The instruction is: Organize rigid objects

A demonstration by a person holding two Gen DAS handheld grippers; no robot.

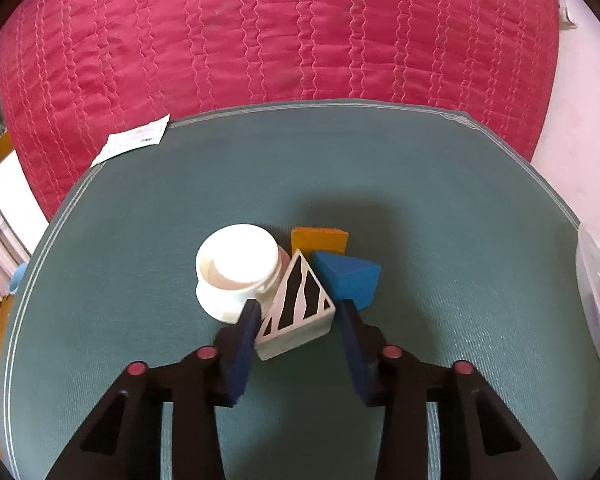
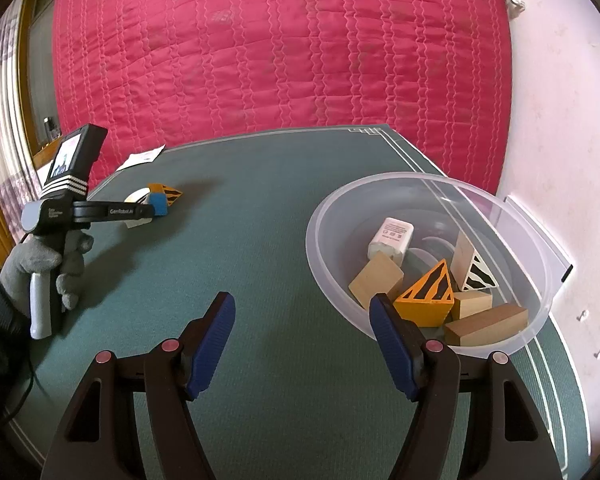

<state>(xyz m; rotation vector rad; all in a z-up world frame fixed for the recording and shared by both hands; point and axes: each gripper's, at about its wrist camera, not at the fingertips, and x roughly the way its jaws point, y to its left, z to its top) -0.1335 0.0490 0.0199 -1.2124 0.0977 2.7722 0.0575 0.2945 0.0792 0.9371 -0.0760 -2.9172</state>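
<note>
The white triangular wooden block with black stripes [image 1: 298,306] lies flat on the green worktop [image 1: 440,208] between the blue pads of the left tongs [image 1: 298,310]; the left pad touches its slanted side, while whether the right pad bears on its corner cannot be told. It looks light, stiff and painted smooth, so a wedge shape could squirt out; a hold across its flanks seems safest. A white plastic jar [image 1: 236,272] touches it on the left, a blue block [image 1: 348,278] and an orange block [image 1: 319,240] crowd just behind. The right tongs [image 2: 302,310] hang half open and empty beside the clear plastic bowl [image 2: 332,216], which holds other blocks
</note>
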